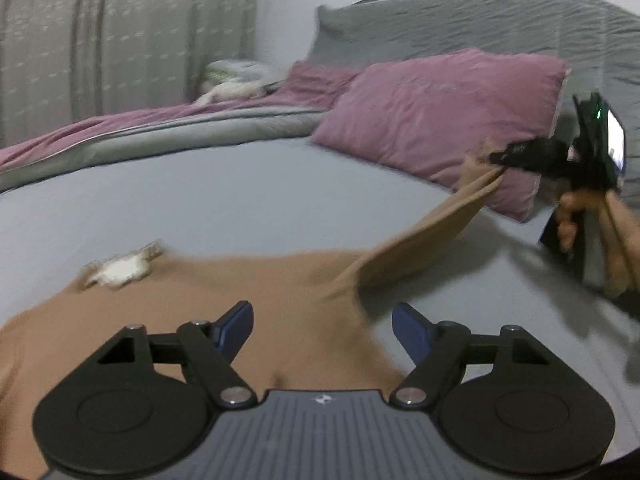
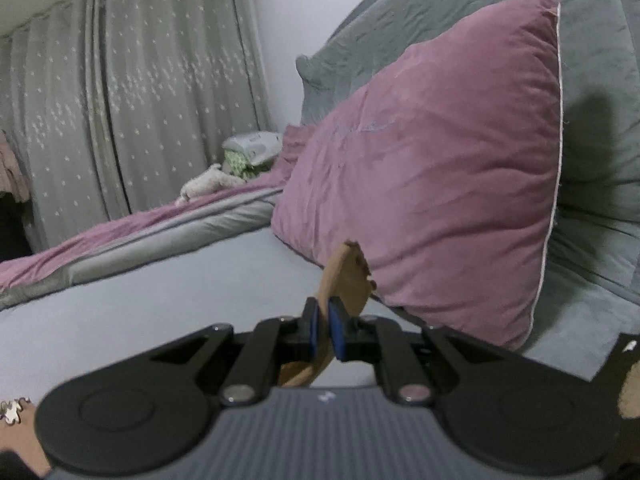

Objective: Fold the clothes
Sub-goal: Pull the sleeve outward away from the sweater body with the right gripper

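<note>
Tan garment (image 1: 224, 292) spread flat across the pale blue bed sheet (image 1: 208, 196), lower part under the left gripper (image 1: 322, 326). Left gripper hovering above the cloth, blue pads (image 1: 236, 326) standing apart with nothing pinched between them; tan fabric visible in the gap below. One strip of the same garment raised off the sheet and stretched up to the right, its end clamped in the right gripper (image 1: 502, 158), held there by a hand (image 1: 572, 216). From the right wrist view, right gripper (image 2: 325, 328) narrowed to a slit on that tan strip (image 2: 346, 276), blue pads (image 2: 336, 332) pressing both faces, fabric tip projecting beyond the fingertips toward the pink pillow (image 2: 440, 168). White lace-edged patch (image 1: 120, 268) at the far left edge of the garment, lying on the sheet. Pink pillow propped against a grey quilted headboard cover (image 1: 480, 20), just beyond the lifted strip. Pink and grey blanket (image 1: 160, 128) bunched along the far side of the bed. Small pale bundle (image 2: 240, 164) on the blanket near the grey dotted curtain (image 2: 120, 100); exact nature impossible to tell.
</note>
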Demonstrator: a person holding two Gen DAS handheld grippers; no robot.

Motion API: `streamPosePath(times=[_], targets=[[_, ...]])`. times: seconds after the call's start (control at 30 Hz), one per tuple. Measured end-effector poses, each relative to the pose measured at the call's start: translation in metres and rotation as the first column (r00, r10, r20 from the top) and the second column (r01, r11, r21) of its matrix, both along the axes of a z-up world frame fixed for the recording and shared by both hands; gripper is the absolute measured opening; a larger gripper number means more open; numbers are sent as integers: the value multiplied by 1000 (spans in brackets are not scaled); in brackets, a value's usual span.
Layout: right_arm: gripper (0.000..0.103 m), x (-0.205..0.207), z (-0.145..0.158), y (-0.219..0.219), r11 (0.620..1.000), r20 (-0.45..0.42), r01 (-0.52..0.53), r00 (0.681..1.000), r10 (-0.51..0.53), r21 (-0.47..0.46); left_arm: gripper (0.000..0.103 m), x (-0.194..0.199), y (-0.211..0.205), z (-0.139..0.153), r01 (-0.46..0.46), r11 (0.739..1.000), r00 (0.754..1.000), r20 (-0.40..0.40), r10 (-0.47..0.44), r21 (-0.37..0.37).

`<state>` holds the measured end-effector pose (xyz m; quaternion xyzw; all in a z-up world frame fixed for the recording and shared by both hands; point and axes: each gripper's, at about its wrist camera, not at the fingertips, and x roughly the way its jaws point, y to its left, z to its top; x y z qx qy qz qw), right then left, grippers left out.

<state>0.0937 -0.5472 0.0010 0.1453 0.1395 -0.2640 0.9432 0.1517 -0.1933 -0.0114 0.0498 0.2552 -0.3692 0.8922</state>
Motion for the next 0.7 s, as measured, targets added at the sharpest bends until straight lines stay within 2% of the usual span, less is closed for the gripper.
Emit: streamPosePath(times=[0.23, 0.37, 0.47, 0.57, 0.6, 0.7], targets=[[8, -6, -28, -15, 1000, 15, -4, 1000, 5, -21, 72, 31, -53, -25, 132, 990, 987, -89, -136, -52], [8, -10, -47, -18, 1000, -53, -8, 999, 7, -22, 68, 31, -77, -41, 233, 973, 958, -170, -231, -9], [8, -9, -59, -20, 1000, -135, -4, 991, 0, -30, 68, 28, -89, -42, 318, 946, 937, -169, -305, 55], [8, -7, -67, -21, 1000, -218, -2, 976, -3, -22, 68, 38, -92, -32, 368, 929, 912, -209, -352, 39], [8, -7, -68, -20, 1000, -242, -10, 970, 5, -22, 68, 42, -92, -27, 366, 930, 912, -212, -352, 31], [8, -9, -66, -21, 999, -290, -32, 957, 27, -14, 68, 56, -90, -15, 308, 951, 939, -173, -298, 34]])
